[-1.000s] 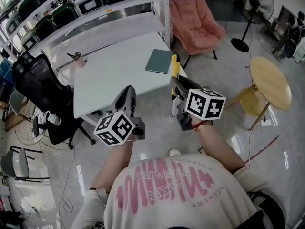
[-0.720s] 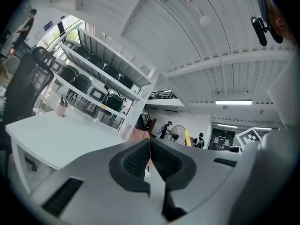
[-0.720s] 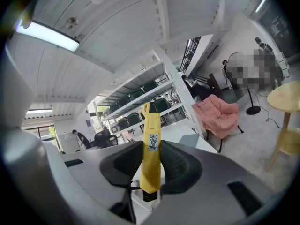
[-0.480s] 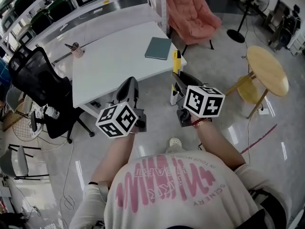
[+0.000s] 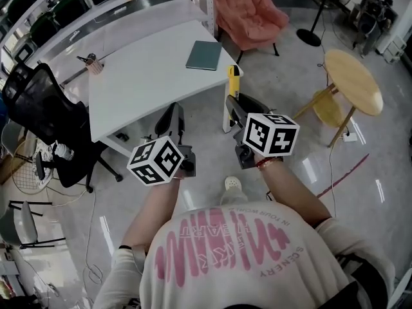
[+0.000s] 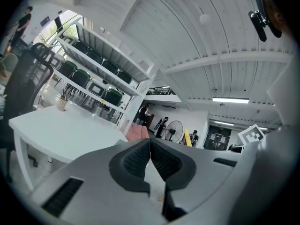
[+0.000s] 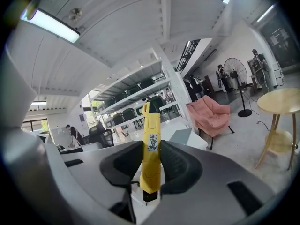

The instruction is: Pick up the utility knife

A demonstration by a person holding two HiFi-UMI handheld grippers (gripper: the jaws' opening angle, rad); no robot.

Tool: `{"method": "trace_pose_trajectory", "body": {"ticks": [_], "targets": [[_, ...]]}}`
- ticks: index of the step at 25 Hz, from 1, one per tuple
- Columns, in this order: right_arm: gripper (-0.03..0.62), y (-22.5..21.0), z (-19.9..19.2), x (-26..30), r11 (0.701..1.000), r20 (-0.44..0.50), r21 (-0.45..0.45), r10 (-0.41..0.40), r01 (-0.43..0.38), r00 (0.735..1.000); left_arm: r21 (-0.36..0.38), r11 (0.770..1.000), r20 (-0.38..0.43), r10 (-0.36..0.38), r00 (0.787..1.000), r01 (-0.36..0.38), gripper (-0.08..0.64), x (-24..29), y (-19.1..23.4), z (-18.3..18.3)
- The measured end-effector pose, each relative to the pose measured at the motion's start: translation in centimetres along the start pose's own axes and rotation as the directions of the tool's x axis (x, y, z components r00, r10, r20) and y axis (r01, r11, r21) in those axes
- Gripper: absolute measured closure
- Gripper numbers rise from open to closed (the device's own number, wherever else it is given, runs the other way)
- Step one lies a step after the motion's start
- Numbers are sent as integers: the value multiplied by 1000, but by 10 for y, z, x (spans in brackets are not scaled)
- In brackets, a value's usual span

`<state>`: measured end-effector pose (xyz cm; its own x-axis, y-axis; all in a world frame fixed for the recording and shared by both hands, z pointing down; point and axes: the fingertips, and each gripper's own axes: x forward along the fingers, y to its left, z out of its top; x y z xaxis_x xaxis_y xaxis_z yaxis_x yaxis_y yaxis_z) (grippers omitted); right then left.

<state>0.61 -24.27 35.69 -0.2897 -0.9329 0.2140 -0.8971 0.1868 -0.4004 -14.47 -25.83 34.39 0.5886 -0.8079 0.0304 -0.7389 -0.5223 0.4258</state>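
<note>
Though farther from notebook (image 5: 203, 55), utility knife (image 5: 232, 82) still in right gripper (image 7: 151, 165)

1 left hand-held gripper (image 6: 150, 161), 1 right hand-held gripper (image 7: 151, 167), 1 utility knife (image 7: 151, 139), 1 counter (image 5: 138, 85), 1 notebook (image 5: 203, 55), 1 pink armchair (image 5: 248, 11), 1 office chair (image 5: 38, 108)

We are seeing lots of bright light. Long lamps (image 7: 49, 25) overhead are shining down, and the floor (image 5: 309, 166) is gleaming with white streaks. Both gripper views are bending round and going dark at the corners. The utility knife (image 7: 151, 158) is showing up sharp.
</note>
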Motion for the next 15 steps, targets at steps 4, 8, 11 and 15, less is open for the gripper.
{"method": "trace_pose_trajectory", "body": {"ticks": [4,8,11,15], "targets": [[462,-2,-3,-6,1000,-6,-23,-13,13,1000,-12,1000,1,-6,1000,6,535,-2,-3,-5],[462,-4,-8,-5,999,-16,-32,-26,26,1000,-19,1000,-9,-3,1000,2,535,-3,-2,-10],[462,-5,-14,-1,999,-25,-31,-29,28,999,-19,1000,-13,0,1000,0,535,-2,2,-13],[462,-5,-17,6,999,-33,-33,-28,27,999,-22,1000,-15,-1,1000,0,535,2,7,-15]]}}
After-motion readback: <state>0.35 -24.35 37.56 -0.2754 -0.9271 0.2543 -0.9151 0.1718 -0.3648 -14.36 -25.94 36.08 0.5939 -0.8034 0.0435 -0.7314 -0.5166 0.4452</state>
